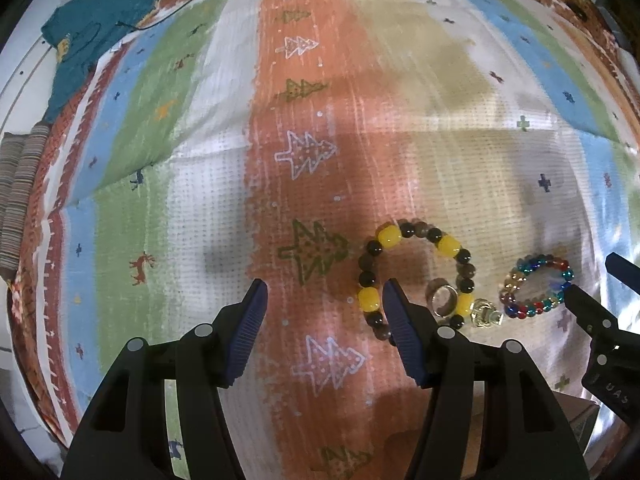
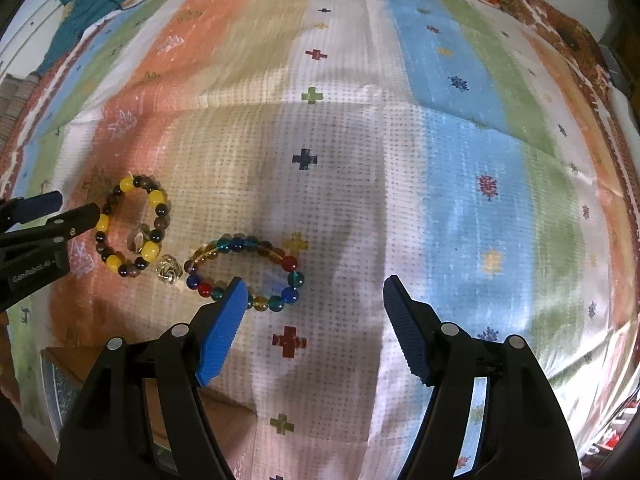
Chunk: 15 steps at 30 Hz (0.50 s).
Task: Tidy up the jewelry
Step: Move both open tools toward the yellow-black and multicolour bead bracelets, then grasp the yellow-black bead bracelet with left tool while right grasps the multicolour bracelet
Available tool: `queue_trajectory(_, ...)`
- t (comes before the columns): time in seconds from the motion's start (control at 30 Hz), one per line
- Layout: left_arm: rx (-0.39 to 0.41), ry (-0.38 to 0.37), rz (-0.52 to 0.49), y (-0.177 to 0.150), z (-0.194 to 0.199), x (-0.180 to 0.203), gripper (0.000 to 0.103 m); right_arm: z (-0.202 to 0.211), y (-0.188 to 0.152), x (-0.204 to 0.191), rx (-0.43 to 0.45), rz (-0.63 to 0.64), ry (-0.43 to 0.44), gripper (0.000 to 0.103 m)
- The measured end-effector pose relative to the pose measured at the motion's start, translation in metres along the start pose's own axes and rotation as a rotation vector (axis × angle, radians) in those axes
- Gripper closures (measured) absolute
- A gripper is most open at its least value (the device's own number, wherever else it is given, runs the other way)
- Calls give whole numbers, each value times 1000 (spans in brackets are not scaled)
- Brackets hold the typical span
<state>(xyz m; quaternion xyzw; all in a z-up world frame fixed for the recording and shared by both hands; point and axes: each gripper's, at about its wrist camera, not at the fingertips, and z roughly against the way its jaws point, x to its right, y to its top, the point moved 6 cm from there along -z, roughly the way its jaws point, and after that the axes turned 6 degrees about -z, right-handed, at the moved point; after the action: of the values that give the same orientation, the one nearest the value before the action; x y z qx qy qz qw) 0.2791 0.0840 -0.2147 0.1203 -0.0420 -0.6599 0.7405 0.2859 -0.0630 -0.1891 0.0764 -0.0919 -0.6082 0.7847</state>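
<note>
Both tongs, left (image 1: 324,300) and right (image 2: 314,296), gape over open striped cloth (image 2: 360,160) beside the bracelets (image 2: 244,272).

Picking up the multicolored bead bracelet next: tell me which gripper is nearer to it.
Right. The right gripper hangs open with one pad over the multicolored bead bracelet. The left gripper is open farther off, beside the yellow and dark bead bracelet.

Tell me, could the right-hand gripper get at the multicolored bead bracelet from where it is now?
Probably yes. The right gripper is open, and the multicolored bracelet lies flat on the cloth just ahead, by its left finger. Nothing covers it; a small clear ring sits close beside it.
</note>
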Motion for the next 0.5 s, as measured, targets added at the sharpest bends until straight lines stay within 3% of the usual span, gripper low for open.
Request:
queue_trajectory(0.4, -41, -7, -29, 3, -23, 6, 43, -18, 2, 4, -43, -14, -1, 33)
queue_trajectory(0.5, -41, -14, -30, 1, -23, 7, 49, -20, 2, 1, -41, -6, -5, 33)
